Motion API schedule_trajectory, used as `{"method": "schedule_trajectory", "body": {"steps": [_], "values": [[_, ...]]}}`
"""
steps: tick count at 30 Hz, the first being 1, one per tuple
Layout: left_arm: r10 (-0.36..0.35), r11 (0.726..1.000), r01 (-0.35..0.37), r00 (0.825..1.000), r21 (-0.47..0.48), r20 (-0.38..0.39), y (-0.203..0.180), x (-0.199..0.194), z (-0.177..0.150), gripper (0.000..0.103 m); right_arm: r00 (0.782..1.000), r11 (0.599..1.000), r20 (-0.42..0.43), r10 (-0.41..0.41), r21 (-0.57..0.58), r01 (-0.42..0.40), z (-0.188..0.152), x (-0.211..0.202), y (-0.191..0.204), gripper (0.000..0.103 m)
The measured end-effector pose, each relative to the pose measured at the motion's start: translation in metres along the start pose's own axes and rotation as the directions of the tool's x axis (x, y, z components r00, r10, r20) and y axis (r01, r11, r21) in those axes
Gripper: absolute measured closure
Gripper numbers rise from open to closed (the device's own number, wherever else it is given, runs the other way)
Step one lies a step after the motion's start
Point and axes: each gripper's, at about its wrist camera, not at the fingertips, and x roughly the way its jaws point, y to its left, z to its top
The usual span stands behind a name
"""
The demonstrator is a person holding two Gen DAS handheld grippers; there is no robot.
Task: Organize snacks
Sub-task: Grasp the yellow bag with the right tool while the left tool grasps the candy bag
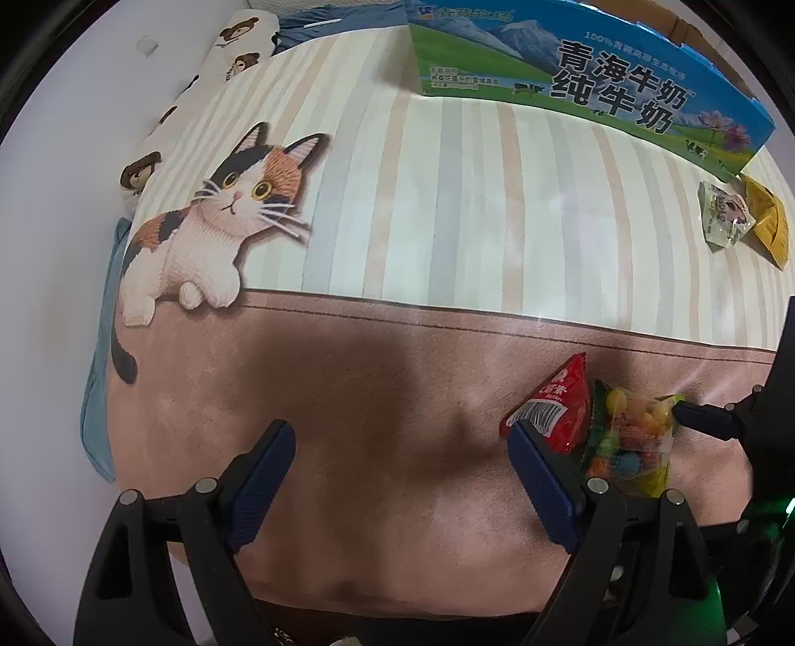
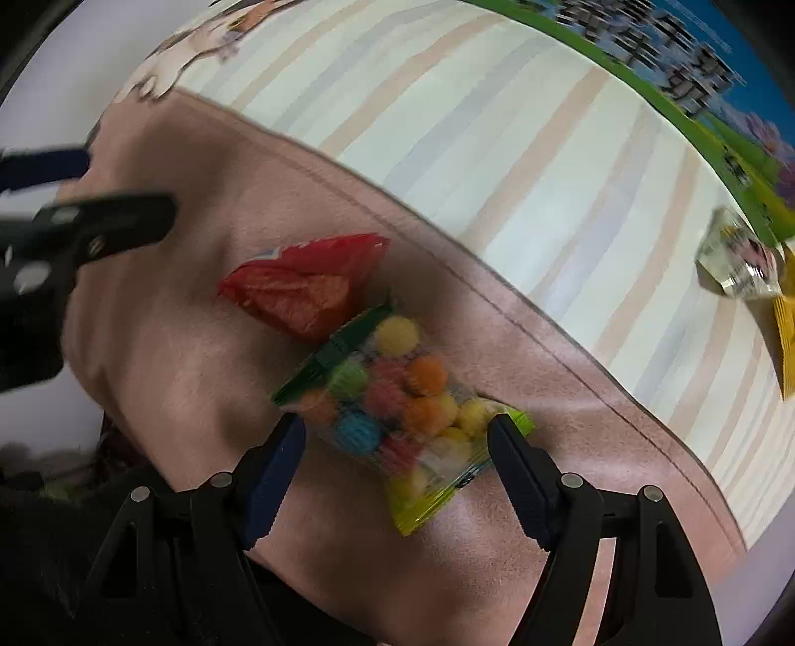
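A clear bag of coloured candy balls (image 2: 392,387) lies on the pink part of a cat-print mat (image 2: 164,348), with a red snack packet (image 2: 303,288) touching its top edge. My right gripper (image 2: 395,427) points down with a pad pressed against each side of the candy bag. In the left wrist view the candy bag (image 1: 631,437) and the red packet (image 1: 556,402) sit just right of my left gripper (image 1: 397,437). The left gripper stands open over bare mat with nothing between its fingers, and its right finger overlaps the red packet's lower corner.
A blue and green milk carton box (image 1: 596,84) stands along the mat's far edge. Beside it at the right lie a silvery packet (image 1: 723,216) and a yellow packet (image 1: 770,223). A bear-print cushion (image 1: 238,40) lies at the far left.
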Motion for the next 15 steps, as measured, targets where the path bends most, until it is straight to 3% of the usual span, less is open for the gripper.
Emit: {"method": "schedule_trajectory", "body": {"steps": [2,5,9,11,12,15], "values": [[-0.002,1.000,0.002,1.000,-0.013,0.000,0.002,0.000,0.000,0.016,1.000,0.996,0.019,0.012,0.085,-0.013,-0.003,-0.003,-0.013,0.037],[-0.011,1.000,0.011,1.000,-0.025,0.005,0.004,-0.003,0.003,0.016,0.997,0.953,0.071,0.040,0.297,-0.060,-0.013,-0.012,-0.048,0.039],[-0.038,0.999,0.039,0.999,-0.025,0.010,-0.001,-0.008,0.011,0.016,0.982,0.829,0.161,0.093,0.534,-0.167,-0.033,-0.022,-0.096,0.038],[-0.070,0.997,0.070,0.998,-0.026,-0.002,-0.010,-0.011,0.014,0.016,0.968,0.765,0.186,0.169,0.595,-0.248,-0.040,-0.025,-0.113,0.018],[-0.103,0.994,0.103,0.994,-0.031,-0.021,-0.016,-0.012,0.016,0.016,0.953,0.721,0.219,0.207,0.624,-0.300,-0.046,-0.031,-0.125,0.014],[-0.193,0.980,0.189,0.978,-0.059,-0.075,-0.035,-0.013,0.020,0.016,0.933,0.660,0.309,0.186,0.664,-0.351,-0.065,-0.057,-0.158,0.013]]}}
